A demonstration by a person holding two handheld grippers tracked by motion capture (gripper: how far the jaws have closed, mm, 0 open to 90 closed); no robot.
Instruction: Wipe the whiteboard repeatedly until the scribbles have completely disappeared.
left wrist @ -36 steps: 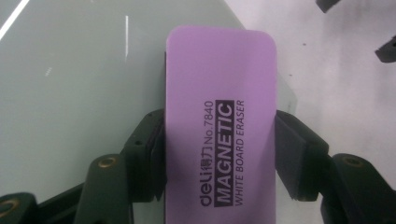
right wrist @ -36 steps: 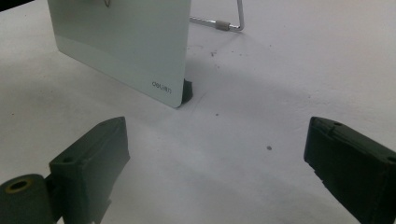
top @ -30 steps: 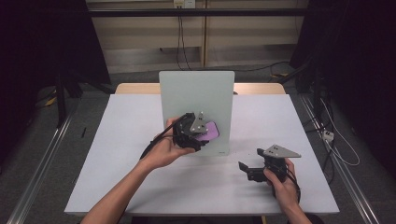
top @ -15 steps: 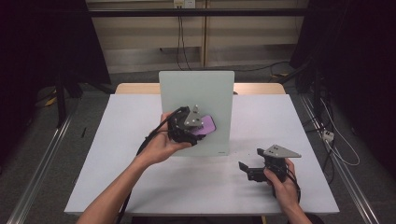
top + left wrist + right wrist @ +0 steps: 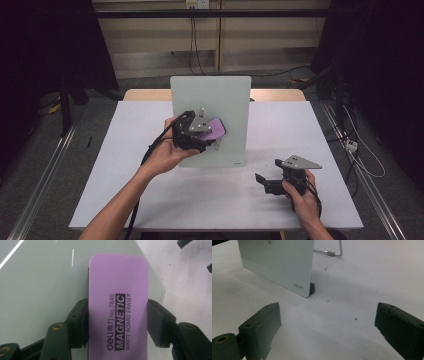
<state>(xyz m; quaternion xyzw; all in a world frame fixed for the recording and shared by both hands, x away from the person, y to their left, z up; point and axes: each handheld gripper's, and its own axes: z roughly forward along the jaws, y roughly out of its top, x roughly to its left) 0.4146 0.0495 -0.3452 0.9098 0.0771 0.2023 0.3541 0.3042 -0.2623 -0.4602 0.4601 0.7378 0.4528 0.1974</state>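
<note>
left gripper [image 5: 212, 140]: I have it clenched on the eraser [image 5: 117, 305], pads on the two long sides near the printed end; the far half juts free.
eraser: held up against the face of the board [image 5: 210, 100], about mid-height, left of the board's centre. I cannot tell whether the underside touches the glassy face or sits just off it.
eraser handling: I judge it light and stiff, with a smooth lilac plastic back and rounded corners. It is magnetic by its print, so it may tug toward the board. The long sides are the right place to hold; the slick shell could slip if I ease off.
board: pale green, glossy, rigid, thin, propped upright on a wire stand [image 5: 335, 250] toward the table's [image 5: 125, 200] far edge, centred. I would press lightly, as it could tip back.
right gripper [image 5: 267, 184]: released, nothing between the jaws, resting low near the table's near right corner.
</note>
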